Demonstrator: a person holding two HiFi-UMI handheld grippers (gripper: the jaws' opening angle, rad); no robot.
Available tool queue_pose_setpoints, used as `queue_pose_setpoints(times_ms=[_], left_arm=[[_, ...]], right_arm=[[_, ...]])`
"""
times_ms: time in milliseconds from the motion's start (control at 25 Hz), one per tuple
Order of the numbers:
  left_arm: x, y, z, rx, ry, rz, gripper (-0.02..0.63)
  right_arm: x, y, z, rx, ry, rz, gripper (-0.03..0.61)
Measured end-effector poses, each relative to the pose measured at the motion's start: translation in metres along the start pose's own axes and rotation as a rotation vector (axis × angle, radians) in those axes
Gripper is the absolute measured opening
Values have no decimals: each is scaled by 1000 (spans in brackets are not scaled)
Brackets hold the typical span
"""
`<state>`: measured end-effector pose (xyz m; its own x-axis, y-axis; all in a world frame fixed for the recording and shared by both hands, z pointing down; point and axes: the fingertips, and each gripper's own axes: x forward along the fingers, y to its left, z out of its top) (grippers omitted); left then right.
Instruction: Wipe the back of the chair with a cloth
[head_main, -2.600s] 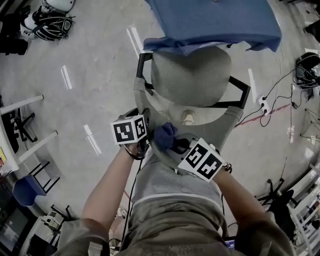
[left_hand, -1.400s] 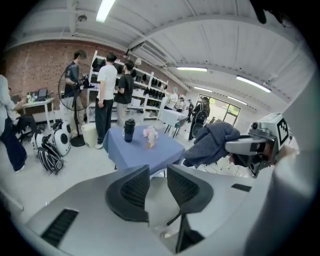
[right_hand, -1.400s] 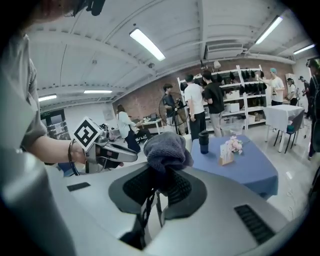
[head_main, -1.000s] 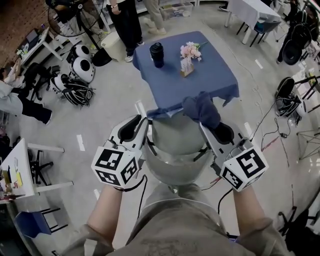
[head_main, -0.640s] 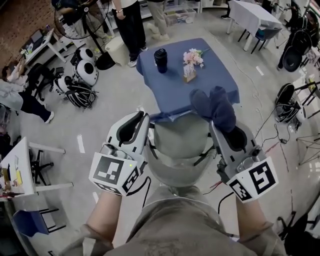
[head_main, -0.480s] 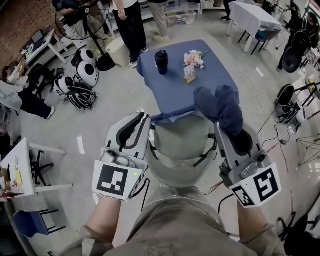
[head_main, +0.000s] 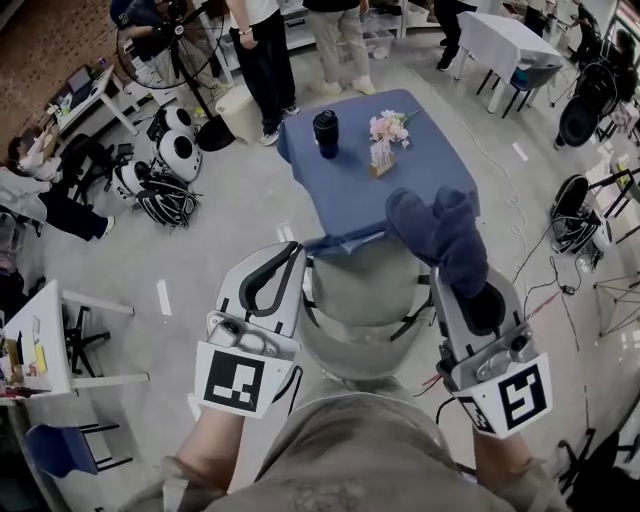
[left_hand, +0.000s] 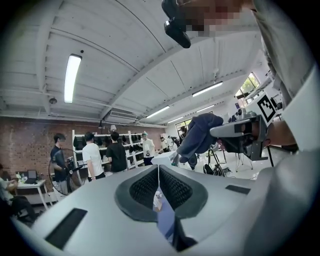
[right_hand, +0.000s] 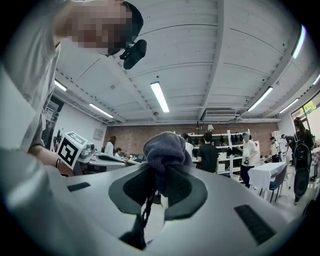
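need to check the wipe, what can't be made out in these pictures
- head view: the chair back shows only its top edge; its rear face is hidden by its own rim and the person's shirt.
- head and right gripper views: the gripped end of the cloth is hidden inside the right gripper.
- head view: the holder under the flowers is too small to identify.

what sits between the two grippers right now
In the head view the grey padded chair shows between the left gripper and the right gripper, lower down. The right gripper's fingers clamp the dark blue cloth.
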<state>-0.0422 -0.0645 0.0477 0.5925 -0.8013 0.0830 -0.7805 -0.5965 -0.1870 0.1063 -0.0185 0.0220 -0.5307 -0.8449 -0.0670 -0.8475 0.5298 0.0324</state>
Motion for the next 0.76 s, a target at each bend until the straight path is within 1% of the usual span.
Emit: queue_pose_setpoints(times_ms=[360,760], left_arm=[[-6,-2,-5,10,16,-3,23],[-7,-3,-6,6,20,-1,23]], right_arm=[[-4,0,-9,12,23,5,64],[-6,-6,-12,14,44,-9,64]])
